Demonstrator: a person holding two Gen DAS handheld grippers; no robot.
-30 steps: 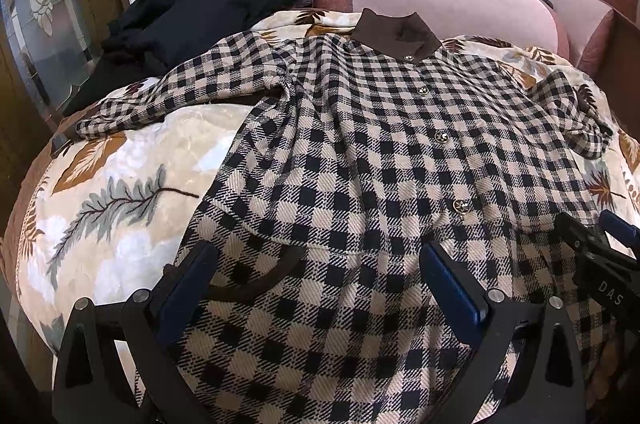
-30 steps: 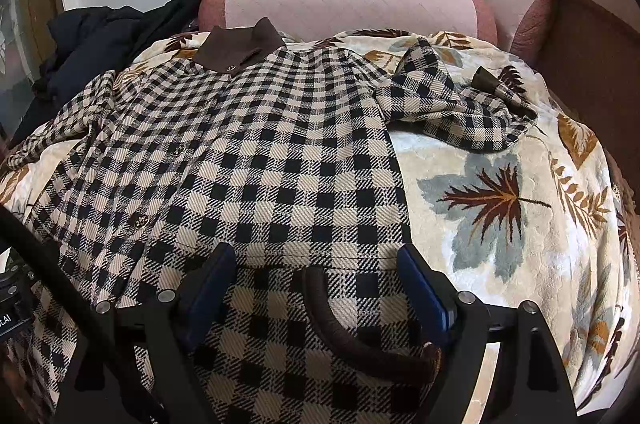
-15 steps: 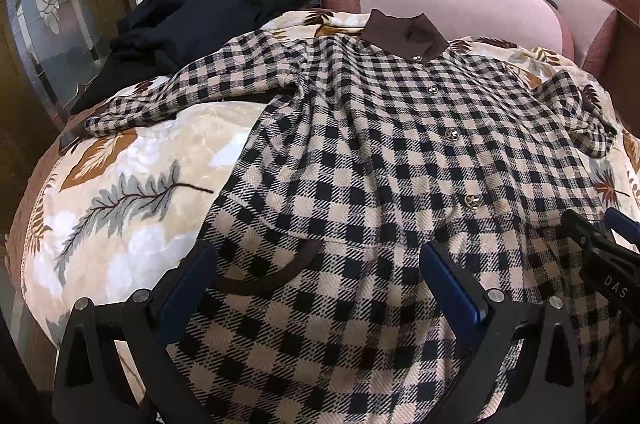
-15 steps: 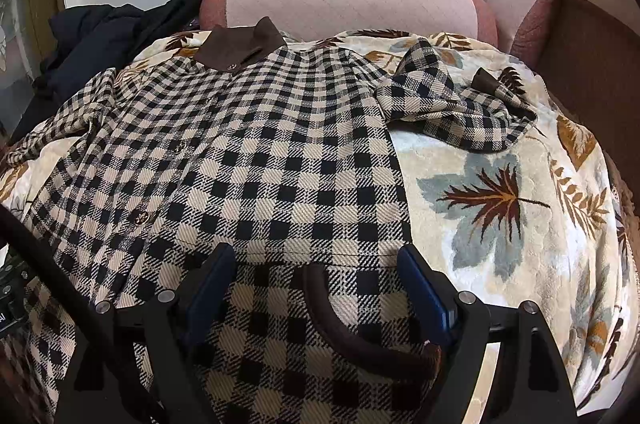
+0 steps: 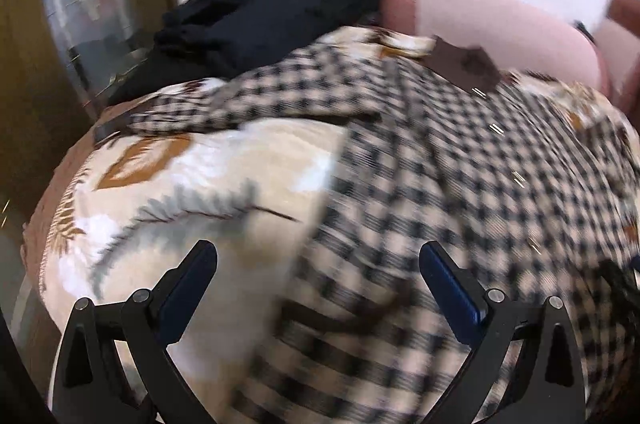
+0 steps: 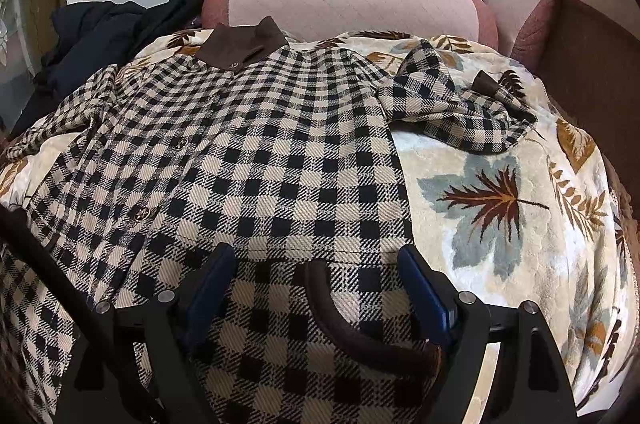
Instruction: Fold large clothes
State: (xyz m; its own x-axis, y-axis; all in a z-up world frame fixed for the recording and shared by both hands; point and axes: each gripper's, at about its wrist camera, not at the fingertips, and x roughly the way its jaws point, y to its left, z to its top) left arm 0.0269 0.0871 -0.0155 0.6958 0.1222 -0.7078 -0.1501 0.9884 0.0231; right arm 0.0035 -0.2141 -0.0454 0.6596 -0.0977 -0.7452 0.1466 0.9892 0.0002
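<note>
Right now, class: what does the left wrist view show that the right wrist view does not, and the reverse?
Only the left wrist view shows the glass door, and it is motion-blurred. Only the right wrist view shows the crumpled sleeve and wooden side panel. Both show the checked coat, its brown collar, the dark clothes and open grippers.

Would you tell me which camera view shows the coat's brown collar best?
The right wrist view: the brown collar is sharp, with a button visible. The left wrist view shows it small and motion-blurred.

Coarse woven checked coat (image 6: 280,159) lies on a plush leaf-print blanket (image 6: 500,203).
</note>
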